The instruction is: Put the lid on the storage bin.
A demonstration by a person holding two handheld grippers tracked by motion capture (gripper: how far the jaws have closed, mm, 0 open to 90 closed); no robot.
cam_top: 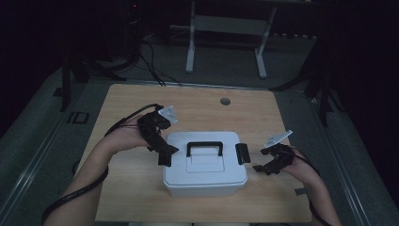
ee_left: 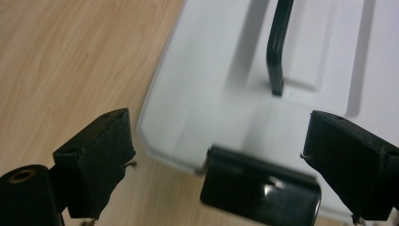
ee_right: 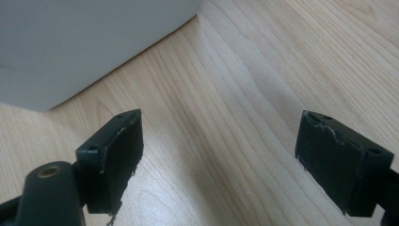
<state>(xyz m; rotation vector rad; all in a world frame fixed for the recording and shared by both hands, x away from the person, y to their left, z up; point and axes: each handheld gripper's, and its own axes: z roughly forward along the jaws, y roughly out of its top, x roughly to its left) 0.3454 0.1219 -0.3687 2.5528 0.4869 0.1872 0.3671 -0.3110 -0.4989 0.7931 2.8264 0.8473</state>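
A white lidded box (cam_top: 205,177) stands in the middle of the wooden table (cam_top: 136,106), with a black handle (cam_top: 204,147) on its lid and a black latch (cam_top: 241,153) on its right side. My left gripper (cam_top: 165,157) is at the box's left end, jaws wide. In the left gripper view the left-side latch (ee_left: 261,190) lies between the open jaws of my left gripper (ee_left: 221,141) with neither pad touching it, and the box lid (ee_left: 211,84) and handle (ee_left: 277,52) lie beyond. My right gripper (cam_top: 263,167) hovers open just right of the box. In the right gripper view, my right gripper (ee_right: 221,150) has bare wood between its jaws and the box's corner (ee_right: 70,42) beyond.
A round cable hole (cam_top: 225,101) sits near the table's far edge. Beyond the table a white desk frame (cam_top: 190,42) stands on the dark floor, with cables (cam_top: 153,63) trailing beside it. Black stands flank the table.
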